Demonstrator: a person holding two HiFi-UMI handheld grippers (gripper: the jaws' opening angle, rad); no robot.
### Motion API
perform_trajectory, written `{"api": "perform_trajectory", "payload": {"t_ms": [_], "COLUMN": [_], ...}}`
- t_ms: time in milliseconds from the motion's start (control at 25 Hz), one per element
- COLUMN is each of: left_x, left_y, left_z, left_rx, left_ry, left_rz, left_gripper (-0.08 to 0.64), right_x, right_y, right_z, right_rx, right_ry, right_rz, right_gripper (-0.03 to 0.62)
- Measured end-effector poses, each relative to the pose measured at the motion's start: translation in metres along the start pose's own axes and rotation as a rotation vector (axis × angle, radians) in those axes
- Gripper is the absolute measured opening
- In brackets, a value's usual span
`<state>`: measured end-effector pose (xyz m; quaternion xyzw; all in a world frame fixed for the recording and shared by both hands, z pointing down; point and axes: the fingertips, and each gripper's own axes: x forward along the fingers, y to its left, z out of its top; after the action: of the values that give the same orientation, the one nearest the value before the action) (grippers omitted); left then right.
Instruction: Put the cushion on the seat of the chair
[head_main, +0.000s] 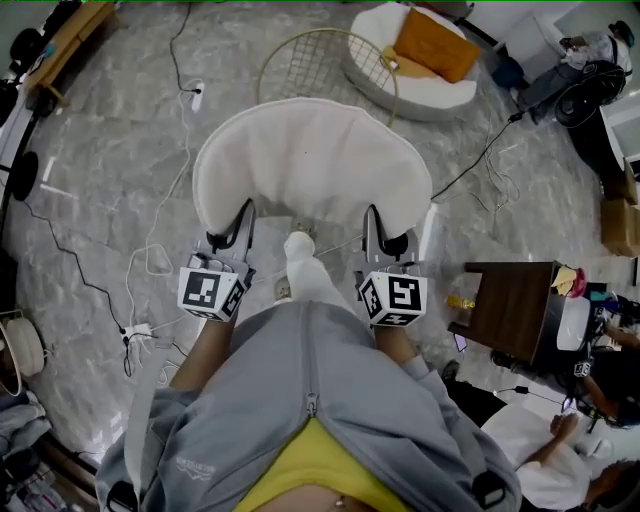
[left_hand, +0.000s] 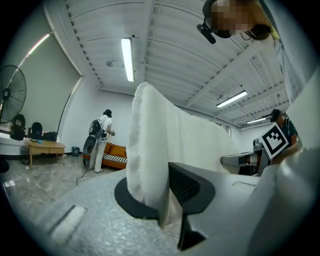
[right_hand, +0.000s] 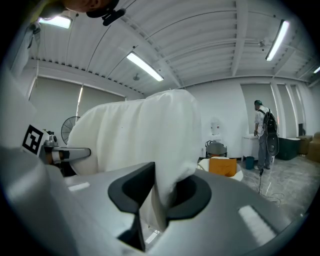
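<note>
A wooden bench (head_main: 68, 36) edges the marble floor (head_main: 100, 170) at far left. White cables (head_main: 150, 255) trail from it to a power strip (head_main: 137, 330). The left gripper (head_main: 243, 214), marker cube (head_main: 211, 292) at its rear, has its jaws drawn narrow and pinched on the near left rim of the white cushion (head_main: 310, 165). The left gripper view shows that rim squeezed between the dark pads, with a fan (left_hand: 11, 95) and a person with a backpack (left_hand: 100, 140) far behind.

The cushion is held level above the floor between both grippers, well short of the chair (head_main: 300, 60), whose gold wire back stands just beyond it.

The right gripper (head_main: 376, 216) clamps the cushion's near right rim in the same way, jaws nearly together on the fabric. On the chair's white seat (head_main: 440, 95) lies an orange pillow (head_main: 436, 44). A black cable (head_main: 480, 160) crosses the floor beside it. At right stand a dark side table (head_main: 505, 300) and seated people (head_main: 590, 60).
</note>
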<state>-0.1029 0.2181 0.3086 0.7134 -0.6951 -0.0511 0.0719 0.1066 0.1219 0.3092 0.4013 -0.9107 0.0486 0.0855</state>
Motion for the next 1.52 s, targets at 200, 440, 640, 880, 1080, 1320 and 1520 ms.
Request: {"api": "perform_trajectory", "payload": {"t_ms": [200,440,640,880,1080,1320,1520], "left_x": [0.031,0.089,0.143,0.22,0.286,0.346,0.369], "left_y": [0.022,0.053,0.096,0.14,0.157,0.164,0.156], "left_z": [0.007,0.019,0.023,0.025,0.013,-0.005,-0.018], "left_rx": [0.036,0.048,0.045,0.028,0.019,0.018,0.002], "left_ry": [-0.024,-0.048,-0.022,0.008,0.056,0.108,0.16], "left_rz": [-0.007,-0.018,-0.014,-0.038,-0.091,-0.153,-0.209], "left_gripper": [0.064,0.064,0.064,0.066,0.066,0.067,0.067], "right_x": [0.038,0.099,0.171,0.248,0.293,0.321,0.322], "right_y": [-0.006,-0.023,-0.03,-0.05,-0.08,-0.11,-0.128], "right_z": [0.008,0.024,0.03,0.04,0.034,0.02,0.007], "right_rx": [0.002,0.013,0.018,0.019,0.039,0.059,0.091], "right_ry": [-0.029,-0.06,-0.047,-0.022,0.019,0.045,0.068], "right_rz": [0.005,0.002,0.005,-0.014,-0.061,-0.102,-0.151], "right_gripper": [0.075,0.077,0.077,0.077,0.077,0.077,0.077]}}
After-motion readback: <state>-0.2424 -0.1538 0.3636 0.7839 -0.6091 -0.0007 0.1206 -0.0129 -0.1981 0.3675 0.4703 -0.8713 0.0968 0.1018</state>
